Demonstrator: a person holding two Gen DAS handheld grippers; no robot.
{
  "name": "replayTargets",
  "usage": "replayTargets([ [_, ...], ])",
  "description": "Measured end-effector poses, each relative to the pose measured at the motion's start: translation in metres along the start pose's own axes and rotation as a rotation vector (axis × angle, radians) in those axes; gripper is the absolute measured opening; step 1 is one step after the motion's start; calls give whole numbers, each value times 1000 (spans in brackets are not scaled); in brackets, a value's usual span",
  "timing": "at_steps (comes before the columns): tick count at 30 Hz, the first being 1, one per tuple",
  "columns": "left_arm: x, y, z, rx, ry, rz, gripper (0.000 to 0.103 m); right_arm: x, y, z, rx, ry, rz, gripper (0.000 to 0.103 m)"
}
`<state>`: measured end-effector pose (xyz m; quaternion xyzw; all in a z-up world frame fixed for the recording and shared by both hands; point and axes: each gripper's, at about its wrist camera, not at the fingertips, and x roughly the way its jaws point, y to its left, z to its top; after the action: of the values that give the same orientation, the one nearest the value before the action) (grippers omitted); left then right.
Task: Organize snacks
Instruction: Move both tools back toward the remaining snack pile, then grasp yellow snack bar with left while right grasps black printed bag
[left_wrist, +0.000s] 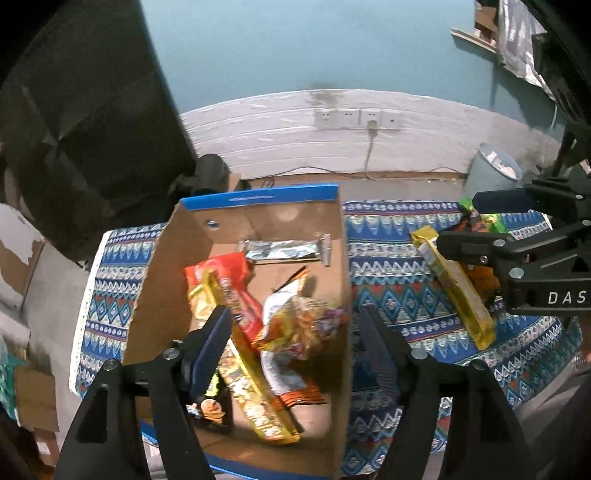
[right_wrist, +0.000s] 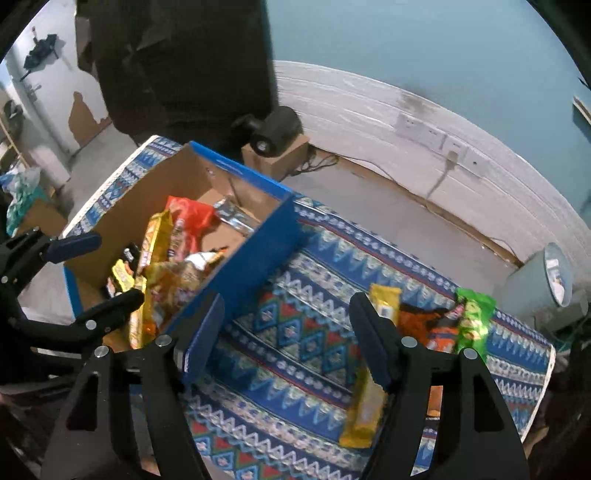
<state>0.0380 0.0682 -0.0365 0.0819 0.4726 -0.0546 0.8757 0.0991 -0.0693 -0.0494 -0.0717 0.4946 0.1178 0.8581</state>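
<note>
Two tools show in the left wrist view. The left tool (left_wrist: 291, 332) hangs over an open cardboard box (left_wrist: 243, 218) with blue edges. Its fingers are spread apart and nothing sits between them. The box stands on a surface covered by a blue patterned cloth (left_wrist: 388, 295). Many snacks lie inside the box: a silver wrapped bar (left_wrist: 284, 250) by the far wall, a red packet (left_wrist: 229, 291), a long yellow packet (left_wrist: 255, 395), a white and orange bag (left_wrist: 291, 332) and a small dark packet (left_wrist: 210, 408) near the front. To the right of the box, on the cloth, lies a yellow biscuit pack (left_wrist: 456, 288). The right tool (left_wrist: 484, 221) reaches in from the right edge, above an orange packet and a green packet (left_wrist: 493, 219) that it partly hides. Its fingers are apart too. A grey bin (left_wrist: 491, 173) stands on the floor behind.

In the right wrist view, the right tool (right_wrist: 286, 336) is over the cloth (right_wrist: 295, 325), between the box (right_wrist: 258, 266) and the loose snacks. It is released and holds nothing. The yellow biscuit pack (right_wrist: 365, 406) lies just beside the right finger and passes behind it. An orange packet (right_wrist: 439, 325) and the green packet (right_wrist: 474, 321) lie next to it. The left tool (right_wrist: 99, 266) shows at the left, over the box, with its fingers apart. The box is full of mixed snacks.
</note>
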Motion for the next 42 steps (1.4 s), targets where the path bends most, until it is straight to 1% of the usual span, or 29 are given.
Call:
replayTargets([
  [1,0,-5,1,6,-1,-2,79,-2,-5,-2,7,0,-3,71],
  [4,0,-19,4,30,3,-6,79,-9,-19,-12,23,-2,-19,74],
  [8,3,-37,7,56,17,-21,80,-16,-38,-26,36,-5,-46,75],
  [19,29,-95,11,82,117,-111,80,-30,-104,-69,133,11,-85,75],
  [24,45,-119,13,104,149,-91,80,-38,-134,-83,181,9,-106,75],
  [28,55,-134,16,110,174,-101,80,-42,-163,-97,229,11,-129,75],
  [36,80,-159,24,94,229,-134,80,-32,-213,-121,341,45,-162,75],
  [42,108,-173,29,51,273,-156,80,-4,-236,-133,390,101,-166,75],
])
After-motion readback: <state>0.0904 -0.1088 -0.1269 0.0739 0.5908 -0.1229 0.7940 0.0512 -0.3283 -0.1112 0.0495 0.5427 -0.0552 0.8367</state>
